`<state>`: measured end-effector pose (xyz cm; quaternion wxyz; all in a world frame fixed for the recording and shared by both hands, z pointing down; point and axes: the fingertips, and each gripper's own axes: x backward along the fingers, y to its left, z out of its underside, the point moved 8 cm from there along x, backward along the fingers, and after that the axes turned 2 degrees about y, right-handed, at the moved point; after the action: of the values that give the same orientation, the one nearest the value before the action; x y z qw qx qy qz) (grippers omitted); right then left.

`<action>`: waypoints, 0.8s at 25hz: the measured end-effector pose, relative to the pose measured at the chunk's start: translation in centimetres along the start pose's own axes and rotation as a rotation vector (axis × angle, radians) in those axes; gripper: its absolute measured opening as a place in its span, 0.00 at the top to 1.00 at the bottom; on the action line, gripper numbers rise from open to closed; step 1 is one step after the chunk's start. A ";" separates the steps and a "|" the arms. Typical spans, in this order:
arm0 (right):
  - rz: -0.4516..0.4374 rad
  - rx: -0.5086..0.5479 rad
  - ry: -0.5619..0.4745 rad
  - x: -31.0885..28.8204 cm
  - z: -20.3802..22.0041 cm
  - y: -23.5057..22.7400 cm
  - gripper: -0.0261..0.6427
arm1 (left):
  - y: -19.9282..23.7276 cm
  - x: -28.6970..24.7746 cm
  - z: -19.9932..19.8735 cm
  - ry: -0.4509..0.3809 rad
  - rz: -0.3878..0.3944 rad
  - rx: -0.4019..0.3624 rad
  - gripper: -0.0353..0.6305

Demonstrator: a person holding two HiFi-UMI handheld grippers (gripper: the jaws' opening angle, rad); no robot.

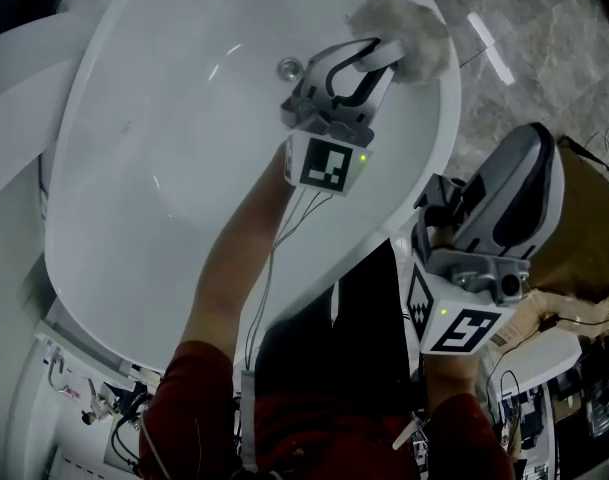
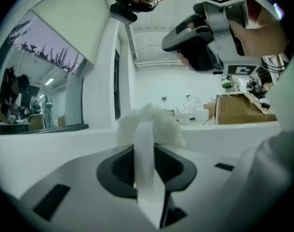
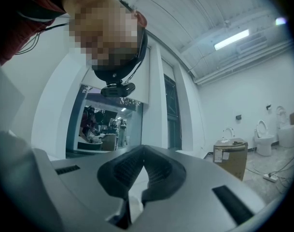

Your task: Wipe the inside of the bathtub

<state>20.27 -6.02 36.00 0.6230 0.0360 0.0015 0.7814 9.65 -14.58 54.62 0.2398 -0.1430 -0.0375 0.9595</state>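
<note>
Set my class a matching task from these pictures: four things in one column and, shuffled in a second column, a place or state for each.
Things
1. left claw
2. right claw
3. cloth
4. drain

Places and states
a. small metal ring inside the bathtub
b. shut with nothing in it, held outside the bathtub
c. white and fluffy, at the bathtub's rim
d. shut on the cloth

Pairs: 1-d, 2-b, 3-c, 4-a

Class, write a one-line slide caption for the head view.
Left gripper holds a white cloth at the bathtub rim; right gripper hangs outside, shut.
</note>
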 end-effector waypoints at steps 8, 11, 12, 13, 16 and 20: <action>-0.045 -0.012 0.031 -0.6 3.0 1.9 0.94 | 0.3 -0.3 5.7 0.054 -0.022 0.025 0.80; -0.061 -0.016 0.045 -0.7 4.2 2.6 0.94 | 0.1 -0.3 8.0 0.092 -0.018 0.028 0.80; -0.062 -0.015 0.050 -0.8 4.6 2.7 0.94 | 0.0 -0.3 8.8 0.102 -0.018 0.033 0.80; -0.063 -0.014 0.053 -0.9 5.0 2.8 0.94 | -0.1 -0.4 9.6 0.113 -0.018 0.038 0.80; -0.068 -0.018 0.063 -1.1 6.1 3.3 0.94 | -0.3 -0.3 12.4 0.170 -0.012 0.051 0.80; -0.086 -0.026 0.075 -1.2 7.3 4.2 0.94 | -0.7 0.1 16.1 0.246 0.005 0.056 0.80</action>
<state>16.86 -8.40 43.42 0.6559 -0.0014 0.0162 0.7547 5.19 -13.96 70.07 0.2441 -0.2529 0.0192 0.9360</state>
